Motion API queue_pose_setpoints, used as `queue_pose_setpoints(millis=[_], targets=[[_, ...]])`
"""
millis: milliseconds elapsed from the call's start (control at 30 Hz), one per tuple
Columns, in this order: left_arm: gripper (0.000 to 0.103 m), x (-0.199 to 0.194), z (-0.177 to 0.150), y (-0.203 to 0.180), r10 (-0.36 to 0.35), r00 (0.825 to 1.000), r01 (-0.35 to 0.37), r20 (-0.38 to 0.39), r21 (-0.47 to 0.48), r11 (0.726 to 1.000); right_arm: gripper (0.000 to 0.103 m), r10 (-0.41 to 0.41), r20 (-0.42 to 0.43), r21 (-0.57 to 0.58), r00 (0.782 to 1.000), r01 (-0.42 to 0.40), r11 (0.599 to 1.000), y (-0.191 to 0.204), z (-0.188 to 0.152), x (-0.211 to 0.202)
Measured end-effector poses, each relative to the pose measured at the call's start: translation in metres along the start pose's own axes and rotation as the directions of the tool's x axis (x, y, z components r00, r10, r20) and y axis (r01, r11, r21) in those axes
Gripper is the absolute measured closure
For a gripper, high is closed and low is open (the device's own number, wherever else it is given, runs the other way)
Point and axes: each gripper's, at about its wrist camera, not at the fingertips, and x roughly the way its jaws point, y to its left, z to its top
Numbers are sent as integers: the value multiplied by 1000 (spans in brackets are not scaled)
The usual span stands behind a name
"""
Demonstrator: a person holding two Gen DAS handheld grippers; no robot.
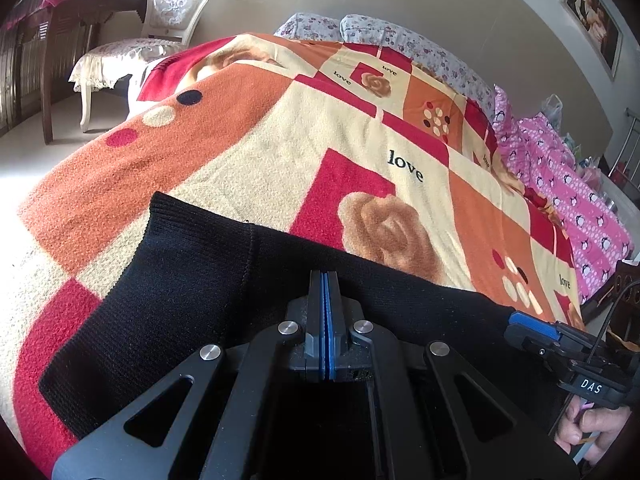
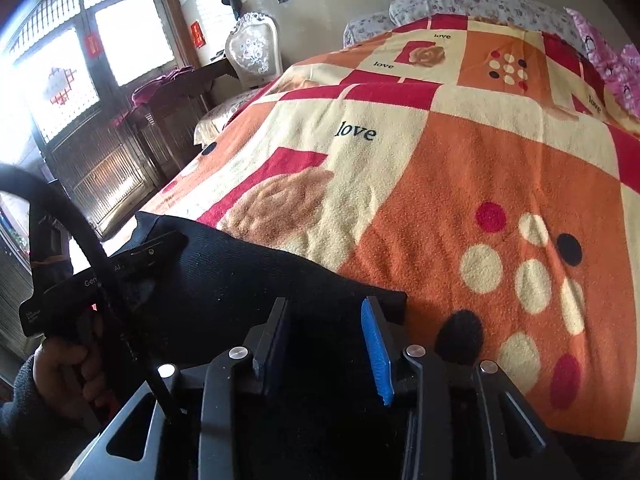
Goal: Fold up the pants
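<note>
Black knit pants (image 1: 168,280) lie across the near edge of a bed with an orange, red and cream blanket (image 1: 280,152). A ribbed cuff shows at the left in the left wrist view. My left gripper (image 1: 325,276) is shut, its blue pads pressed together just above the pants; I cannot tell whether cloth is between them. My right gripper (image 2: 326,304) is open over the pants' right end (image 2: 240,272), a finger on each side of the cloth. Each gripper also shows in the other's view: the right gripper (image 1: 532,326) and the left gripper (image 2: 160,244).
Floral pillows (image 1: 384,36) and a pink penguin-print quilt (image 1: 560,184) lie at the far side of the bed. A white carved chair (image 1: 160,32) and a dark wooden desk (image 1: 60,32) stand left of the bed. Windows (image 2: 80,60) are behind them.
</note>
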Motion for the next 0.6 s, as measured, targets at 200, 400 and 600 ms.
queue_pose_setpoints(millis=[200, 400, 600], targets=[[100, 0, 0, -1, 0, 1000, 0, 0, 0, 1000, 67, 3, 1, 3, 1000, -3, 1000, 1, 0, 1], [100, 0, 0, -1, 5, 1000, -5, -2, 3, 1000, 67, 8, 1, 8, 1000, -8, 1000, 1, 0, 1], [100, 0, 5, -3, 5, 999, -4, -42, 6, 1000, 68, 6, 22, 36, 1000, -7, 999, -7, 0, -16]])
